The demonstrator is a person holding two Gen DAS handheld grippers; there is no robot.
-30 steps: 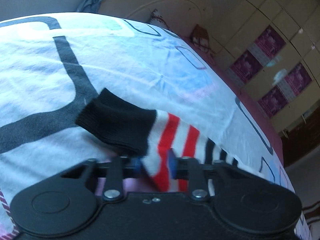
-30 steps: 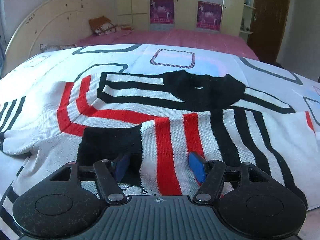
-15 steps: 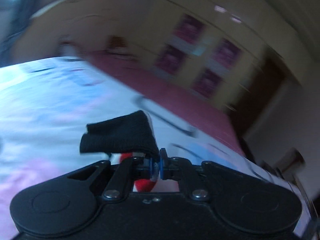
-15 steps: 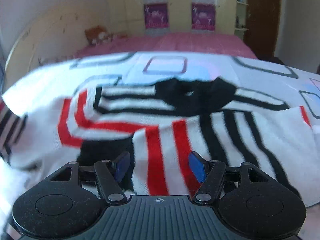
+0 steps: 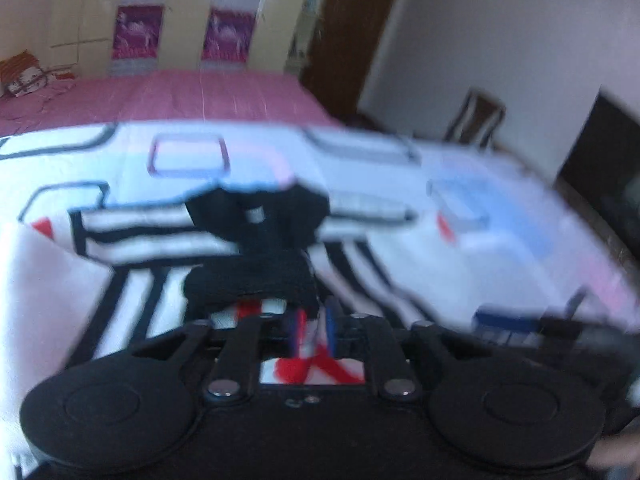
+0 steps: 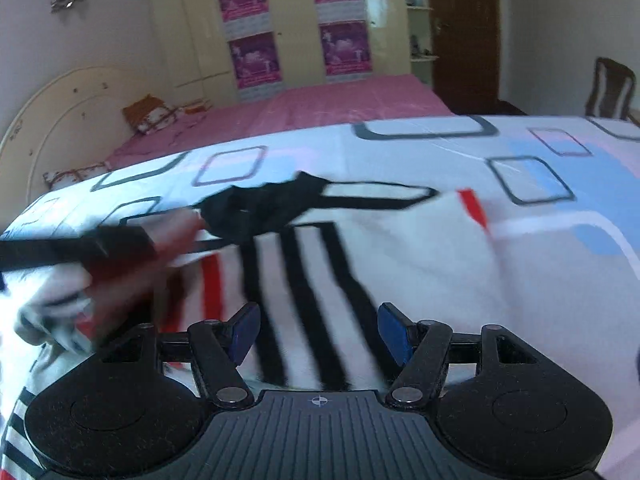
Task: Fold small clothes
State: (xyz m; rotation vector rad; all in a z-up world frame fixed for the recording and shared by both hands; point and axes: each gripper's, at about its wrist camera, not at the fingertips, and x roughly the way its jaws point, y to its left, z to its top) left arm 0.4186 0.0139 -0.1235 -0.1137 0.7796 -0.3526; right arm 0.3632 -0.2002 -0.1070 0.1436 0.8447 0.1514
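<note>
A white knit sweater [image 6: 400,248] with black and red stripes and a black collar [image 5: 260,216] lies flat on the patterned bedsheet [image 6: 420,148]. My left gripper [image 5: 314,322] holds the sweater's sleeve over the body. White and red knit sits between its narrow pads, and the black cuff [image 5: 248,280] sticks out ahead, just short of the collar. Its jaws are opening. In the right wrist view, a blurred hand [image 6: 120,276] carries that gripper in from the left. My right gripper [image 6: 318,334] hangs open above the striped body, holding nothing.
Behind the sheet lie a pink bed [image 6: 320,100] with cushions [image 6: 148,116] and a cream headboard [image 6: 52,120]. A wardrobe with purple posters [image 6: 256,56], a brown door [image 6: 464,32] and a chair [image 6: 608,88] stand at the back.
My left gripper closed tight on the sleeve, rolled and swept it across from the sheet's left side to over the sweater body. My right gripper shifted over the body, still open.
</note>
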